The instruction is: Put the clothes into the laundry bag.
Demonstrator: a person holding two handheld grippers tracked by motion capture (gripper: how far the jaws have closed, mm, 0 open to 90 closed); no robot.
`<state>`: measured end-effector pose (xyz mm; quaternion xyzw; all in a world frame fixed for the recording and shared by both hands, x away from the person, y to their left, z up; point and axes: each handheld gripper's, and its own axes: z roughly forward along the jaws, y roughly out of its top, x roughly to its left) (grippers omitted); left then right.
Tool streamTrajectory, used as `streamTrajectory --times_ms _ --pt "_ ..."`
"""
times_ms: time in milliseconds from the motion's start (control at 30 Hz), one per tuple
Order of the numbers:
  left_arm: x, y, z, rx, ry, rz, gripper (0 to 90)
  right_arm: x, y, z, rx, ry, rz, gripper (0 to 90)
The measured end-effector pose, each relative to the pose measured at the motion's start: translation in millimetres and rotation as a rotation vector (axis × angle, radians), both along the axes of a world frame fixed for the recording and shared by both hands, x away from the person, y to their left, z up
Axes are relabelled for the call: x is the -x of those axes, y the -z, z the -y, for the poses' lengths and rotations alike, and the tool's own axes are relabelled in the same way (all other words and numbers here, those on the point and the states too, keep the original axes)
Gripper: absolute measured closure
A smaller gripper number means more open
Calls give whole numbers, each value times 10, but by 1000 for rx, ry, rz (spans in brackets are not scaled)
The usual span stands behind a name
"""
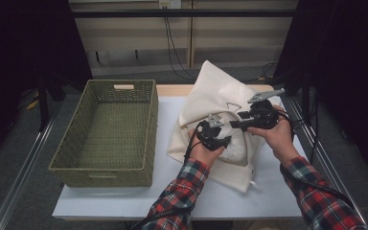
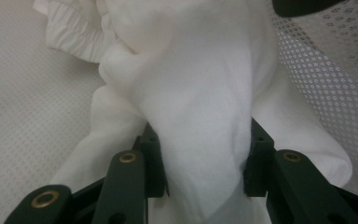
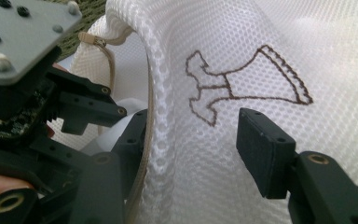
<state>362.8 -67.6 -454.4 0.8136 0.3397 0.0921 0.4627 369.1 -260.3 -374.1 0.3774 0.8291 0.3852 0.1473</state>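
Hands in plaid sleeves came in from the near edge of the white table (image 1: pixel 124 201), each holding a gripper over a white mesh laundry bag (image 1: pixel 211 96) that lay on the table's right half. The left gripper (image 1: pixel 214 139) sat low at the bag's mouth, its jaws closed on a fold of soft white cloth (image 2: pixel 200 116); in the left gripper view the pads pressed the fold from both sides, with the mesh around it. Just beyond, the right gripper (image 1: pixel 239 123) straddled the bag's rim (image 3: pixel 161 116) with jaws apart, one pad inside the opening and the other standing clear of the mesh near the brown embroidered dress emblem (image 3: pixel 242 84); nothing was pinched there. A drawstring toggle (image 3: pixel 89 39) hung at the rim. Farther left stood the green woven basket (image 1: pixel 72 143), well apart from the bag. Judging by this, the cloth was partly in the bag, its passage through the mouth unfinished, and the right gripper had yet to take hold.
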Motion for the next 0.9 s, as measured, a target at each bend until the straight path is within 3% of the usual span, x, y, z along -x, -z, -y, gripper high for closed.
streamTrajectory --times_ms 67,267,300,333,467,533,633,900 --pt "-4 0 -5 1 5 0 616 10 13 22 6 16 -2 507" --pt "-14 2 -15 -2 12 -2 599 -6 -62 80 16 18 0 752" --pt "-15 1 -18 0 11 -3 584 -11 -76 88 12 29 9 826" --pt "-16 -1 -22 -3 14 4 561 -15 -92 101 -3 27 7 845" --pt "-8 -36 -67 8 16 -3 420 -20 -123 110 -14 34 2 859" --pt "5 -65 -103 -2 20 15 355 -18 -123 107 -4 31 -1 862" --pt "32 -103 -143 7 23 -8 268 -16 -126 86 -4 25 4 864" --pt "108 -135 -319 -50 22 -7 181 -5 -142 20 -9 -6 7 863"
